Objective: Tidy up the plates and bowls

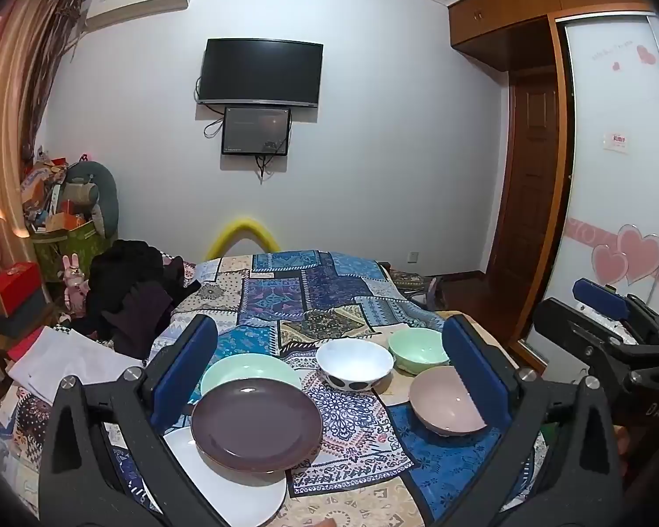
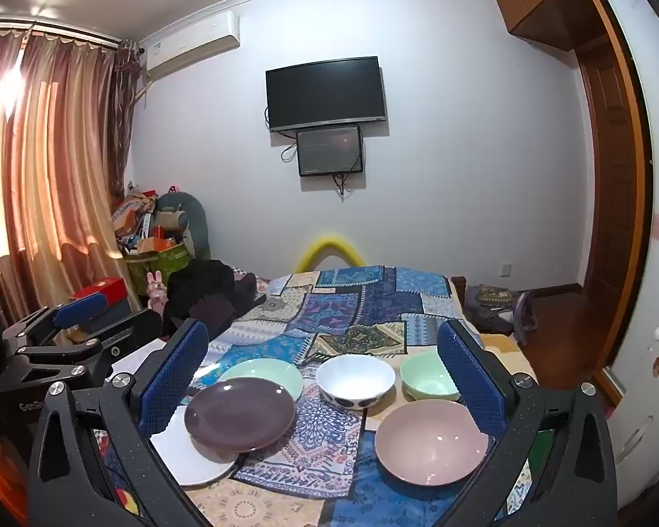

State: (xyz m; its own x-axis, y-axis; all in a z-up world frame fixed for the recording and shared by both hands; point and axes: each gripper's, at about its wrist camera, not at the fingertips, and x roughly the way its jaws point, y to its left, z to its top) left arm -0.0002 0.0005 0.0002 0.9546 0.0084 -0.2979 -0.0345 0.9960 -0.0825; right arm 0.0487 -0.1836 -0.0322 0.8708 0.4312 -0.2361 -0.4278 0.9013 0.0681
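Observation:
On a patchwork cloth (image 1: 312,294) lie a dark purple plate (image 1: 257,424) resting on a white plate (image 1: 224,487), with a mint plate (image 1: 250,369) behind them. To the right stand a white bowl with black dots (image 1: 354,364), a mint bowl (image 1: 417,349) and a pink bowl (image 1: 443,404). My left gripper (image 1: 329,325) hovers open over them, holding nothing. My right gripper (image 2: 325,329) is open too, above the purple plate (image 2: 240,415), dotted bowl (image 2: 355,377), mint bowl (image 2: 428,375) and pink bowl (image 2: 430,441).
A heap of dark clothes (image 1: 132,290) and loose papers (image 1: 66,360) lie left of the cloth. Boxes and a stuffed bin (image 1: 66,219) crowd the left corner by the curtain. A wardrobe (image 1: 615,175) stands to the right. The cloth's far half holds no dishes.

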